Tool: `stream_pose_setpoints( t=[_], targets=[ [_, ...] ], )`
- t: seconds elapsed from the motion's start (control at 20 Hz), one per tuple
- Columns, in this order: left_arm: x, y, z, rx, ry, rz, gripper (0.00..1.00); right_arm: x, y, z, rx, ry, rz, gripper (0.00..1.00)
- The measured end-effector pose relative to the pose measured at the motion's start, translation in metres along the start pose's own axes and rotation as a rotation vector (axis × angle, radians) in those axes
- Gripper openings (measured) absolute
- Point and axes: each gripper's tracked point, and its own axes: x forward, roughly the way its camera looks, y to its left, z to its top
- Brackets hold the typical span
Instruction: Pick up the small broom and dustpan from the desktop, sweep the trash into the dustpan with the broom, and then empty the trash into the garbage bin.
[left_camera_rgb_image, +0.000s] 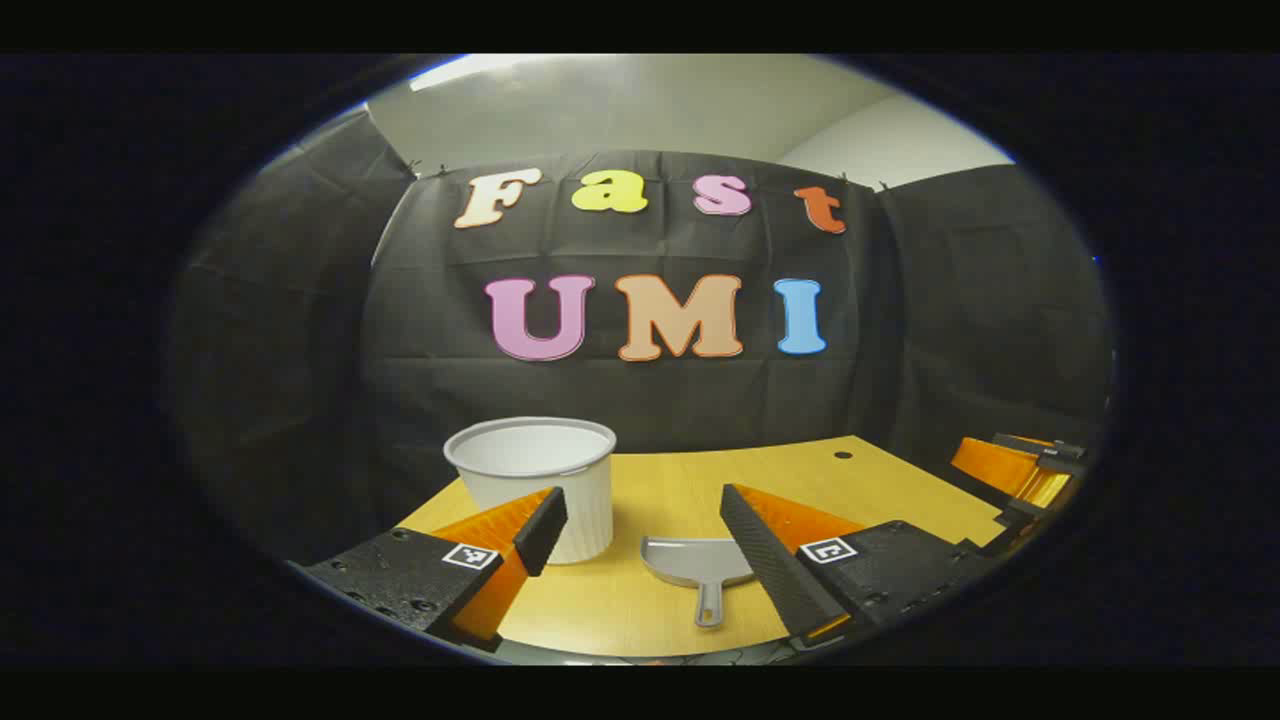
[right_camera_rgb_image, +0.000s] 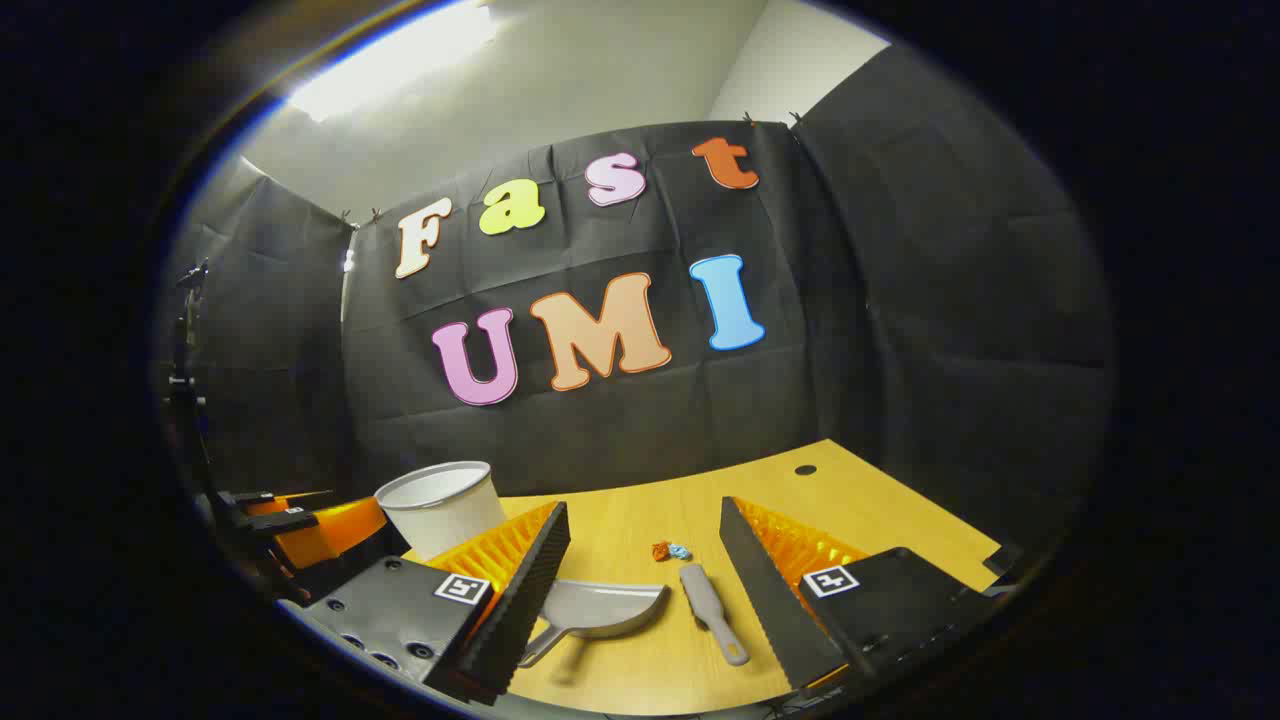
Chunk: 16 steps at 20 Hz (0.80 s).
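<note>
A grey dustpan (left_camera_rgb_image: 695, 562) lies flat on the wooden desktop (left_camera_rgb_image: 700, 480), handle toward me, just beyond my open left gripper (left_camera_rgb_image: 645, 545), whose fingers hover above it and hold nothing. From the right gripper view the dustpan (right_camera_rgb_image: 600, 608) lies left of a small grey broom (right_camera_rgb_image: 712, 600). A bit of crumpled orange and blue trash (right_camera_rgb_image: 672, 551) rests just past the broom's far end. My right gripper (right_camera_rgb_image: 645, 585) is open above the desk, the broom between its fingers' lines, nothing held. A white ribbed garbage bin (left_camera_rgb_image: 530, 480) stands upright on the desk left of the dustpan.
The bin (right_camera_rgb_image: 440, 505) is at the desk's back left in the right gripper view, with the left gripper (right_camera_rgb_image: 300, 530) beside it. The right gripper (left_camera_rgb_image: 1020, 470) sits at the desk's right edge in the left gripper view. A cable hole (right_camera_rgb_image: 806, 469) marks the far desk. A dark stand (right_camera_rgb_image: 185, 380) rises at left.
</note>
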Motion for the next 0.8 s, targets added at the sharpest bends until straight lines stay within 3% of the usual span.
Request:
stream_pose_setpoints(
  t=[0.3,0.55,0.8],
  targets=[
    [-0.003,-0.007,-0.009,0.057,0.025,0.021,0.94,0.003,-0.005,-0.016,0.039,0.07,0.018,0.98],
    [0.0,-0.022,-0.021,0.031,0.057,-0.026,0.94,0.003,-0.013,-0.021,0.038,0.091,0.005,0.97],
    [-0.001,-0.008,-0.033,-0.002,0.096,-0.012,0.94,0.009,-0.007,-0.021,0.046,0.083,0.003,0.97]
  ],
)
